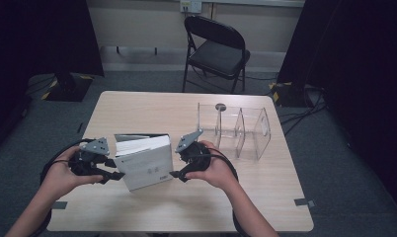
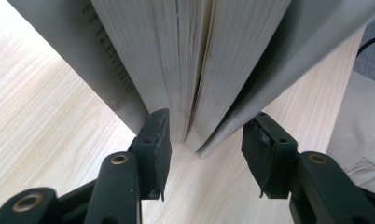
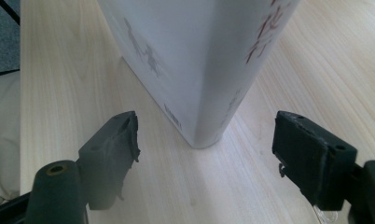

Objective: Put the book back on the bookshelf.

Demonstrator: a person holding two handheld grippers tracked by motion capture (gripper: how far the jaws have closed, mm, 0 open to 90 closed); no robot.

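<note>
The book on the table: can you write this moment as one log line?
book: upright on table | left claw: open at page edges | right claw: open at spine | clear rack: empty

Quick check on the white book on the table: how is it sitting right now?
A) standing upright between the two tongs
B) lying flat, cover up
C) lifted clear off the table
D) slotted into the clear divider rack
A: the white book stands upright on the table with the left tongs at its page side and the right tongs at its spine; the clear divider rack sits apart behind.
</note>
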